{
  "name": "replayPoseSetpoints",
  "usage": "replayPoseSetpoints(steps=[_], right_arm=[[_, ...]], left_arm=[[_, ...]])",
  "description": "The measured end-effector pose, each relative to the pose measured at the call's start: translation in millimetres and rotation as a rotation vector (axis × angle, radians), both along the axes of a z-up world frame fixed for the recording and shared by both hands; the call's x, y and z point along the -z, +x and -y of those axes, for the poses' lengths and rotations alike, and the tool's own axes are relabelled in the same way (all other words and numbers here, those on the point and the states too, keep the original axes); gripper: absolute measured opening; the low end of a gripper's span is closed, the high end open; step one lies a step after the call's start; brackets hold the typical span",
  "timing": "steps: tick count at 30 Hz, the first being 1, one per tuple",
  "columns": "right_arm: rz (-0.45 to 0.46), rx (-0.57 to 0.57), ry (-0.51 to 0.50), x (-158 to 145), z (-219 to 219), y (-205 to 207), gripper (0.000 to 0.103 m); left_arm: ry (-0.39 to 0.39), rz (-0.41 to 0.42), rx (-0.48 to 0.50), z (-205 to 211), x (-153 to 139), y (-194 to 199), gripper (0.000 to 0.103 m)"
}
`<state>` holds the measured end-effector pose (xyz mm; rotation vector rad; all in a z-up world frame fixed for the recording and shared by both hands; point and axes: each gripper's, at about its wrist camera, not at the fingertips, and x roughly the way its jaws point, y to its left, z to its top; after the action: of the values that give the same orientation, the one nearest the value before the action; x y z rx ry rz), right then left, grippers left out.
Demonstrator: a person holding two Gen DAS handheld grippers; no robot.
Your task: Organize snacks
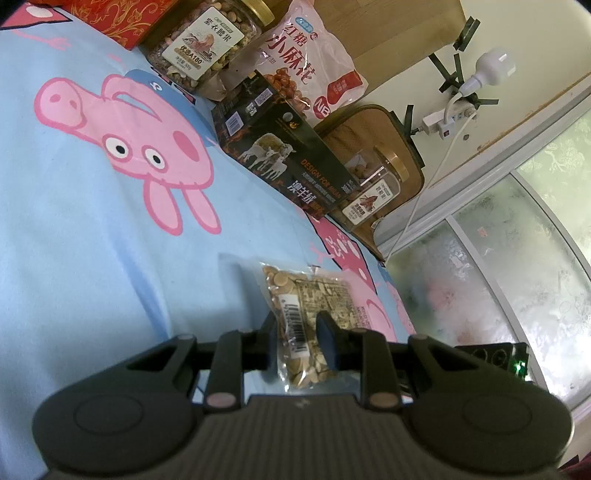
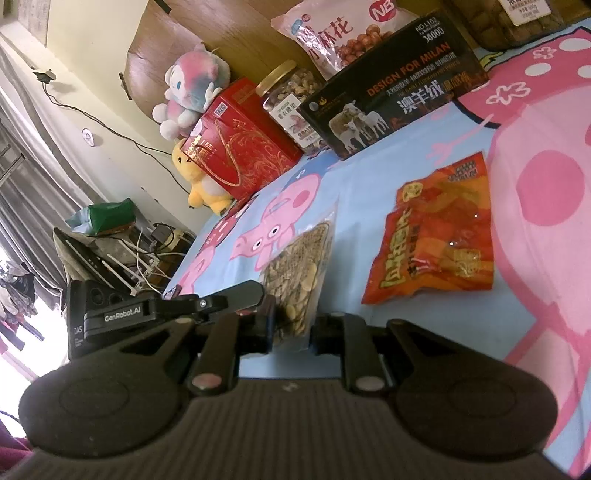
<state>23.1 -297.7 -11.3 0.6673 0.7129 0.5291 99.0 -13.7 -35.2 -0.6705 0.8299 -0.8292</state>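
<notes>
I have both grippers pinching the same clear bag of nuts (image 1: 306,317), one at each end, so that it hangs stretched between them just above the bedsheet (image 1: 110,258) instead of sagging from a single corner. In the left wrist view the left gripper (image 1: 299,343) is shut tight on the bag's near edge, its fingers (image 1: 328,343) pressing the plastic by the barcode label, and the bag runs forward from there. In the right wrist view the right gripper (image 2: 291,328) is clamped on the opposite edge, with the left gripper's black body (image 2: 166,306) showing just to the left of the bag (image 2: 303,273). A two-ended hold makes sense to me: the bag is floppy and loose nuts would shift to one side if only one end were held. The orange snack bag (image 2: 436,236) lies flat on the sheet to the right, apart from anything else, so I judge it is yet to be sorted. Along the far edge of the bed, against the wooden headboard (image 2: 229,40), stand the items that look already lined up: the red gift box (image 2: 240,144), a jar of nuts (image 2: 291,103), the black carton (image 2: 399,85) and the pink snack bag (image 2: 340,33). I expect the nuts belong in that row.
</notes>
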Motion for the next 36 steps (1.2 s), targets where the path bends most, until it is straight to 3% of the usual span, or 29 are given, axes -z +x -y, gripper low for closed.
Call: replayPoseSetpoints(steps=[24,36], right_arm=[[0.03,-0.024,-0.002,-2,-2,-2,0.02],[0.13,-0.012,0.008,-35,7,3,0.019]], left_arm=[[-0.005,0.005,0.002,2,-3,0,0.022],[-0.017,0.091,0.03,16,-46,15,0.023]])
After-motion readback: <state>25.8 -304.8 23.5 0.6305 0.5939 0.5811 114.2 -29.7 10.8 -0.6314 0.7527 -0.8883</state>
